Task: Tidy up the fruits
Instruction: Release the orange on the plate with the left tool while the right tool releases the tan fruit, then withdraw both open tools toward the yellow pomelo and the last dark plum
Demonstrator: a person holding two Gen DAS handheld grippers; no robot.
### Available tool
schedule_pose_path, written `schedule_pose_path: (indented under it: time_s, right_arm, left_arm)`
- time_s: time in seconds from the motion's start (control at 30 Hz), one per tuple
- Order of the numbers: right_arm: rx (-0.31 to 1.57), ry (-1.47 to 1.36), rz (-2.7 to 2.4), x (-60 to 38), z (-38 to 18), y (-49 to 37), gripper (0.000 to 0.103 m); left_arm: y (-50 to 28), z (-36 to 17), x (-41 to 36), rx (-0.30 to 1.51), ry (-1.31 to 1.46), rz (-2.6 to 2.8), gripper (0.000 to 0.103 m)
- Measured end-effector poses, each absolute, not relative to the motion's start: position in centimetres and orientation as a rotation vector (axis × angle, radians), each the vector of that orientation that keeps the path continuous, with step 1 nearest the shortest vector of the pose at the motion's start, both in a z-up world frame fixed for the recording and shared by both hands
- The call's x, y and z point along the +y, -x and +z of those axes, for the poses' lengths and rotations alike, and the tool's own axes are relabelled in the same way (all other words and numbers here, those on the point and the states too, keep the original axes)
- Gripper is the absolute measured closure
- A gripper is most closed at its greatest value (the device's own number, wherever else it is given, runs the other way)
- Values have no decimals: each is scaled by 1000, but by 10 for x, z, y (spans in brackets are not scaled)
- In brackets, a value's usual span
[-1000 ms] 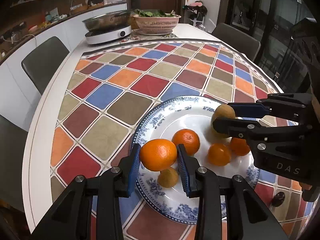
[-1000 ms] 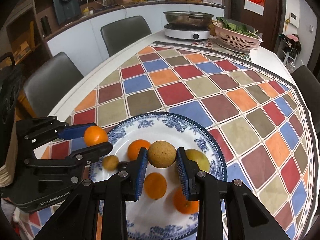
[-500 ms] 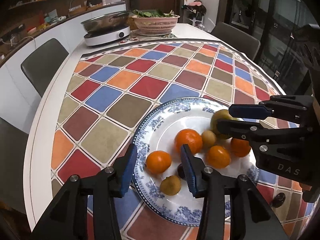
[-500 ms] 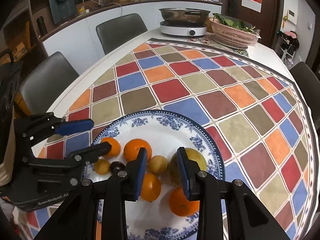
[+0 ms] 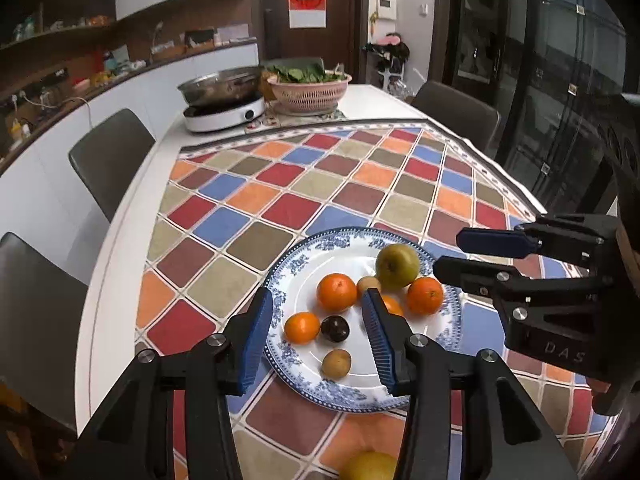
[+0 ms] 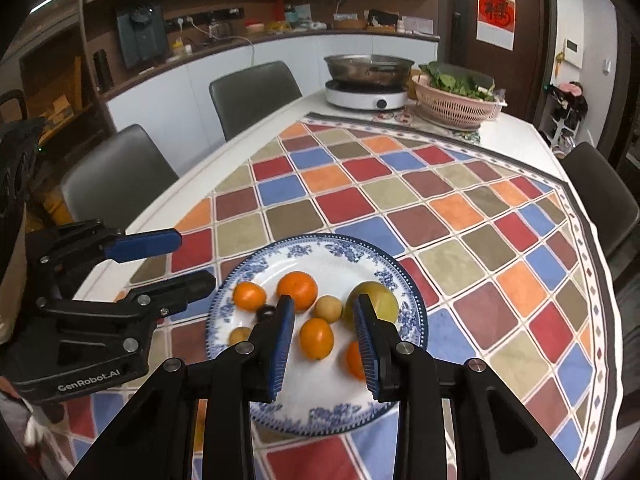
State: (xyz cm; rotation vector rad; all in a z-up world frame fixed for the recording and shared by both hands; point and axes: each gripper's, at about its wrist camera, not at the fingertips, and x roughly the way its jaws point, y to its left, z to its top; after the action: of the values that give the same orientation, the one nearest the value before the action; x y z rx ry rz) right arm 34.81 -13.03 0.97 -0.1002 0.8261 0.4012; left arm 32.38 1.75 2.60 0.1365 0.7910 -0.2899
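A blue-and-white plate (image 5: 320, 394) (image 6: 416, 320) holds several fruits. Among them are a large orange (image 5: 337, 292), a small orange (image 5: 302, 327), a dark plum-like fruit (image 5: 335, 329), a brown fruit (image 6: 327, 309) and a green apple (image 5: 397, 266). My left gripper (image 5: 317, 298) (image 6: 196, 260) hovers above the plate's near left side, open and empty. My right gripper (image 6: 322, 302) (image 5: 448, 254) hangs over the plate's right side. Its jaws are drawn in narrow and grip nothing. A yellow fruit (image 5: 372, 466) lies off the plate by the near edge.
A chequered cloth (image 5: 320, 184) covers the white table. At the far end stand an induction cooker with a steel pot (image 5: 224, 96) and a pink colander of greens (image 5: 308, 92). Grey chairs (image 5: 112, 156) line the left side, and another chair (image 6: 600, 196) stands at the right.
The left gripper let go of the small orange and the right gripper of the brown fruit. Both fruits now lie on the plate. Both grippers rose and drew back.
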Motion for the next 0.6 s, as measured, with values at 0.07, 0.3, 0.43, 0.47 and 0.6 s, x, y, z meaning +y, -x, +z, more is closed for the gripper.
schedule_pose_path:
  time_s: [0.07,0.3,0.43,0.47,0.6]
  right_arm:
    - [813,101,404,-132,16,-339,71]
    - [773,90,395,-141,31,-301,62]
    - [764,79,387,-146,34,-282,54]
    - [762,74,382,-148,35,-277,54]
    - [761,67,373,-153,36,-262,54]
  left_arm:
    - [-314,32,17,778,-131,-286,57]
    - [-277,45,13,742,-124,-277,48]
    - [-258,50,11,726,-120,-274,45]
    - [-253,51,10,723,-119,-273,45]
    - [-233,55,10,704,-115,-250,38]
